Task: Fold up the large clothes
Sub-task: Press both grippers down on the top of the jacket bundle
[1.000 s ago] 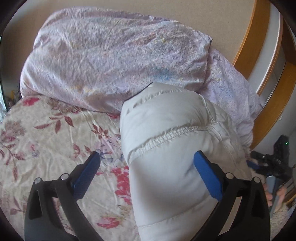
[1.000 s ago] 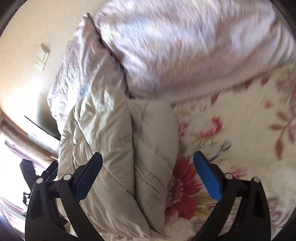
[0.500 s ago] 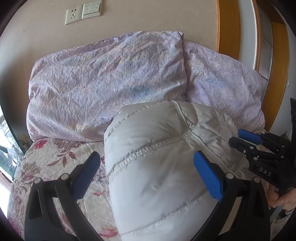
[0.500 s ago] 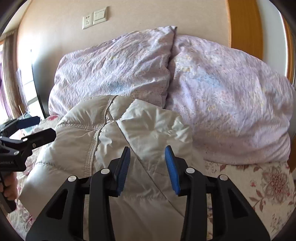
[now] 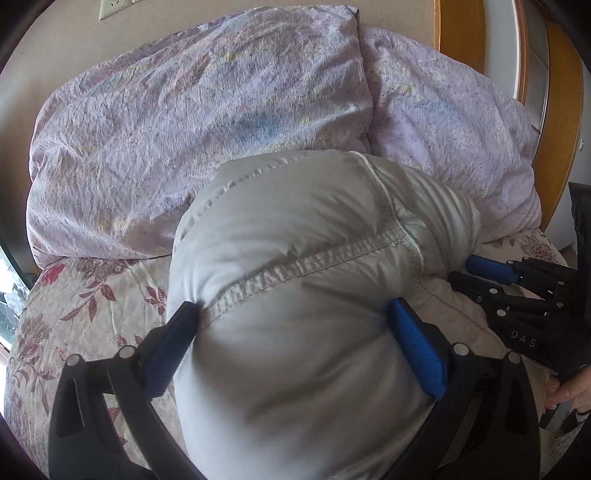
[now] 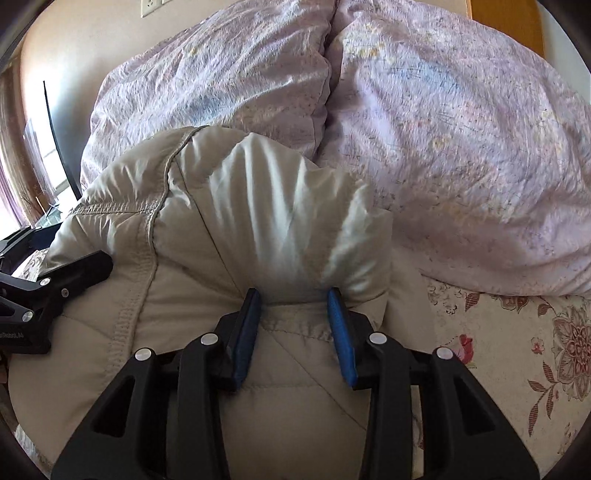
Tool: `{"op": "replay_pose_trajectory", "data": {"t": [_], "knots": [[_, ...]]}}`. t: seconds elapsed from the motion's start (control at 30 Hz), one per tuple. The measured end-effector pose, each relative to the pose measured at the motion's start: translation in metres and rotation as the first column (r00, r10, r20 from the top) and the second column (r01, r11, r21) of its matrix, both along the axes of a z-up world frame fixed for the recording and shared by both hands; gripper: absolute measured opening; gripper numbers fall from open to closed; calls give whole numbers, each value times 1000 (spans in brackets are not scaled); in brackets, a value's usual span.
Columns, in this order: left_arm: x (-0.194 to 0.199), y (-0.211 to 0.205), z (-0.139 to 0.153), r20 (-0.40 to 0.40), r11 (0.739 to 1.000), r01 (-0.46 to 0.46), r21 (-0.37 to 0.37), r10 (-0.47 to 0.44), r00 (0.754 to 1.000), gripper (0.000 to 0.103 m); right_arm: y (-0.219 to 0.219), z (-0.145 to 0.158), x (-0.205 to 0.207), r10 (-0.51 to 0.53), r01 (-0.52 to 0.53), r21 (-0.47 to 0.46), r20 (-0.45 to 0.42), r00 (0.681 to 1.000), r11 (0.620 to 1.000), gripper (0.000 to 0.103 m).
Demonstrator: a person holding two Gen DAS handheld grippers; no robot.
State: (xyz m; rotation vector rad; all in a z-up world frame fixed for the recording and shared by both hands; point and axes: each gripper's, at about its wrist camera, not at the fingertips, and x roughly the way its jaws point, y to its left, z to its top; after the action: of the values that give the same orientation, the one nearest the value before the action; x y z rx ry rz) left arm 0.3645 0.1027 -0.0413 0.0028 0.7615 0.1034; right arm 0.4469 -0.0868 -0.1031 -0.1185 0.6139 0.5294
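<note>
Floral bedsheet (image 5: 85,310) beneath puffy, quilted pale jacket (image 5: 295,295), stitched seams.

Home bedroom, floral bedsheet (image 5: 92,295), lilac pillows (image 5: 207,122), wall socket (image 5: 110,5)

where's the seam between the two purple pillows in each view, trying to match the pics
Left wrist: the seam between the pillows runs down upper centre right, ending behind the puffy white jacket.
Right wrist: the seam runs down top centre, just right of the jacket's top.
Shared landmark: the wall socket at the top edge, left of the seam.
</note>
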Motion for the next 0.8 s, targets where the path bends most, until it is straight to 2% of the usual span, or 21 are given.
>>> {"op": "replay_pose_trajectory", "data": {"t": [0.5,0.63,0.73,0.8], "knots": [[-2,-9,-18,62,994,-74,77,69,996,101,9,-12,17,24,-24,9,-2,1000,1000,39],[-7,-8,-15,75,995,-63,77,57,996,101,-1,-2,-1,-25,25,37,6,1000,999,40],[-11,-6,-11,78,996,-64,64,59,995,101,-22,9,-24,-6,7,119,-10,1000,993,40],[-14,-5,-8,78,996,-67,55,62,995,101,-31,13,-41,-6,6,126,-2,1000,992,40]]}}
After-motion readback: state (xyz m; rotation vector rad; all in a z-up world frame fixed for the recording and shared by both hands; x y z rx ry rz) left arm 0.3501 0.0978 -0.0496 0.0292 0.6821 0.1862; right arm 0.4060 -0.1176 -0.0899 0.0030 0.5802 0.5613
